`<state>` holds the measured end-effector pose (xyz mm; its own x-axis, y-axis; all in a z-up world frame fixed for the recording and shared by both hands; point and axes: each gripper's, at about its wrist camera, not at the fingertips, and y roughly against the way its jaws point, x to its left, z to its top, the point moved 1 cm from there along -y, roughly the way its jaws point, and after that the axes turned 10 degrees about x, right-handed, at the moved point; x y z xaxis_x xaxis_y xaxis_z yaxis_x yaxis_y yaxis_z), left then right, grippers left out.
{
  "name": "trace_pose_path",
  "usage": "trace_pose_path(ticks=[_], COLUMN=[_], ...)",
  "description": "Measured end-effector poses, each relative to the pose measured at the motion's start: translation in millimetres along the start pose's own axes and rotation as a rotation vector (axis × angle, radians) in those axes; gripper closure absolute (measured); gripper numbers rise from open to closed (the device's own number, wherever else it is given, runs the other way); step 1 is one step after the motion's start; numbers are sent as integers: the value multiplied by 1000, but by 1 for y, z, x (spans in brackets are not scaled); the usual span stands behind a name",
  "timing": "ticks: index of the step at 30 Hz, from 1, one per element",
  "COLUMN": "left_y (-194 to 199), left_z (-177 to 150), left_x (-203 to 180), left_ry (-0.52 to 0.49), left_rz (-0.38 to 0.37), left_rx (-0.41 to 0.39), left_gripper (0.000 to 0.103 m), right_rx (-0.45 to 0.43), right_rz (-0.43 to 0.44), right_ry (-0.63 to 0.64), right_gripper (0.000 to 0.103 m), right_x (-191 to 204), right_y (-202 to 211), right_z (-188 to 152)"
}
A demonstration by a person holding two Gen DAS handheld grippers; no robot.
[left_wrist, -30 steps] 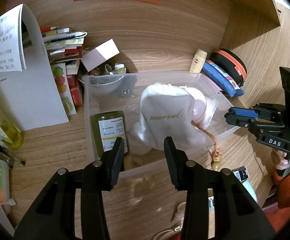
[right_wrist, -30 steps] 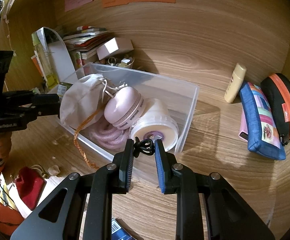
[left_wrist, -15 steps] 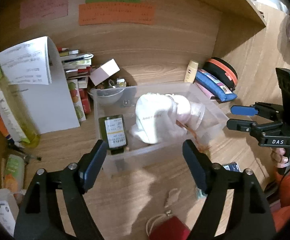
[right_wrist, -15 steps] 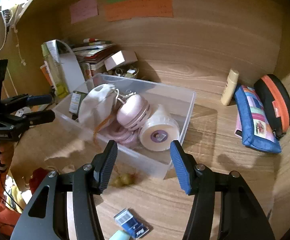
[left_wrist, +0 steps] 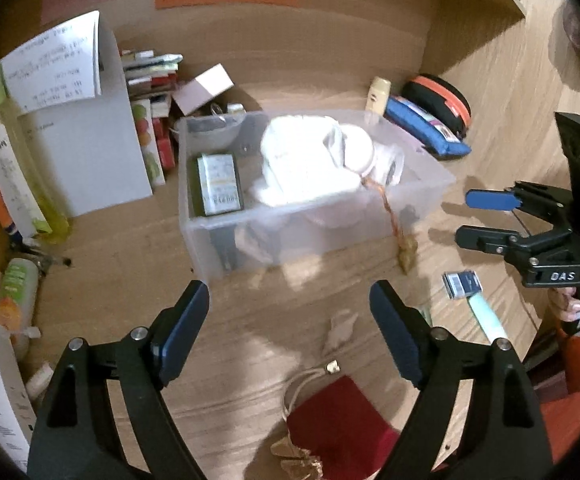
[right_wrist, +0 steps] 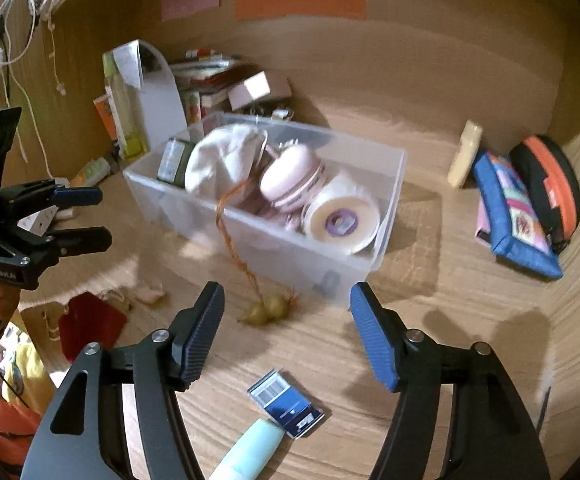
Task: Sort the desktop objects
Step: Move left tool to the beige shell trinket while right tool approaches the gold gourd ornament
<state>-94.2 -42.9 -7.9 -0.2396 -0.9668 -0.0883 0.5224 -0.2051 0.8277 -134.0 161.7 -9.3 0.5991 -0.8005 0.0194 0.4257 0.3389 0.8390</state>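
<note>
A clear plastic bin (left_wrist: 225, 252) (right_wrist: 394, 184) sits mid-desk. It holds a white drawstring bag (left_wrist: 302, 164) (right_wrist: 221, 160), a green jar (left_wrist: 217, 184) (right_wrist: 175, 158), a pink round case (right_wrist: 290, 178) and a white tape roll (right_wrist: 342, 220). An orange cord with two beads (right_wrist: 267, 308) (left_wrist: 406, 252) hangs over the bin wall onto the desk. My left gripper (left_wrist: 290, 332) is open and empty in front of the bin. My right gripper (right_wrist: 285, 332) is open and empty to the bin's right.
On the near desk lie a red pouch (left_wrist: 338, 424) (right_wrist: 89, 328), a blue card pack (right_wrist: 285, 404) (left_wrist: 462, 284) and a mint tube (right_wrist: 245, 456). A blue pencil case (right_wrist: 514, 212), black-orange case (right_wrist: 550, 176) and cream bottle (right_wrist: 466, 152) lie right. Books, papers and bottles crowd the left.
Both grippers opened wide and pulled back from the bin. The right gripper let go of the cord's black ring; the beads now lie on the desk.
</note>
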Motion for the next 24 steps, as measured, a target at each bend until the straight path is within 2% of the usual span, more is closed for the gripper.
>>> trace_pose_path(ticks=[6, 10, 17, 20, 24], left_y=[-13, -30, -54, -58, -59], left_z=[-8, -13, -12, -11, -9], left_x=[-6, -16, -27, -28, -28], left_ry=[-49, -89, -107, -102, -101], left_rz=[-31, -42, -56, -62, -52], left_rx=[49, 105, 168, 178, 166], left_gripper=[22, 35, 45, 56, 80], right_rx=[95, 127, 153, 161, 158], right_rz=[24, 30, 26, 20, 9], right_ry=[24, 41, 46, 48, 42], right_gripper=[41, 41, 41, 41, 42], right_x=[6, 9, 10, 11, 11], right_y=[-27, -39, -55, -60, -65], right_z=[-7, -8, -2, 1, 6])
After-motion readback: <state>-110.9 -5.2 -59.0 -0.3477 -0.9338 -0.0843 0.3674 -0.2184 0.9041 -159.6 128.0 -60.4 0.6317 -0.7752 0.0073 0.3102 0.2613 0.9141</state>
